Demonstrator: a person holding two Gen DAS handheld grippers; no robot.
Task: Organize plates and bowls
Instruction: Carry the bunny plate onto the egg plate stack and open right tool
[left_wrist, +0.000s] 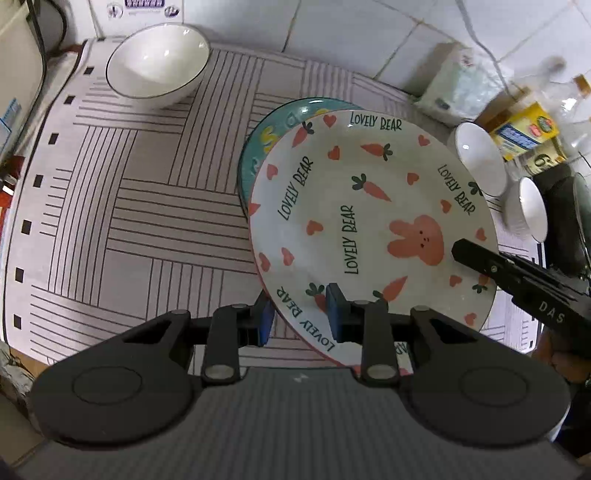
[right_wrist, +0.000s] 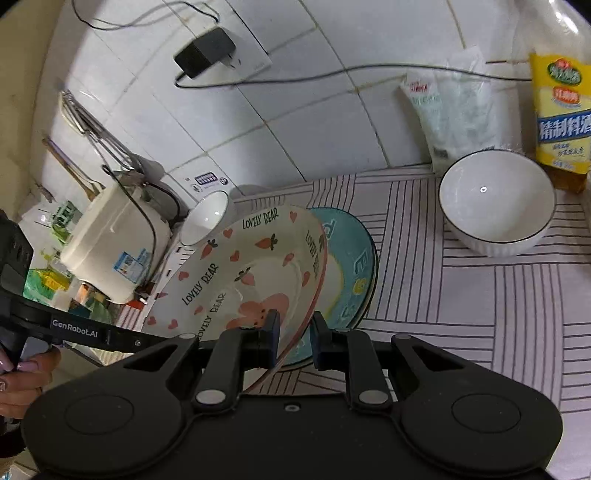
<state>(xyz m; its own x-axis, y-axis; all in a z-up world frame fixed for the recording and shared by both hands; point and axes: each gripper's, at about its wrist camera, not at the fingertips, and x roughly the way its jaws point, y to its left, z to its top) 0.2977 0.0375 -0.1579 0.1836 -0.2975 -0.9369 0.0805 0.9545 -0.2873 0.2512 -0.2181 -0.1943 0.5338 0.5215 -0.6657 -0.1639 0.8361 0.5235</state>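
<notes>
A white "Lovely Bear" plate (left_wrist: 369, 221) with carrots and a pink rabbit is tilted up over a teal plate (left_wrist: 280, 125) on the striped mat. My left gripper (left_wrist: 301, 314) straddles its near rim with a gap at the pads. My right gripper (right_wrist: 295, 338) straddles the opposite rim (right_wrist: 295, 343), also with a gap; its body shows in the left wrist view (left_wrist: 517, 280). The plate (right_wrist: 251, 269) and teal plate (right_wrist: 351, 266) show in the right wrist view. White bowls with dark rims stand apart (left_wrist: 159, 62), (right_wrist: 496, 199).
Two small white bowls (left_wrist: 480, 158) (left_wrist: 528, 206) stand by the mat's right edge. A white kettle (right_wrist: 114, 240), a cooking-wine bottle (right_wrist: 561, 110), packets (right_wrist: 458, 110) and a yellow box (left_wrist: 524, 129) line the tiled wall. The striped mat (left_wrist: 147, 206) covers the counter.
</notes>
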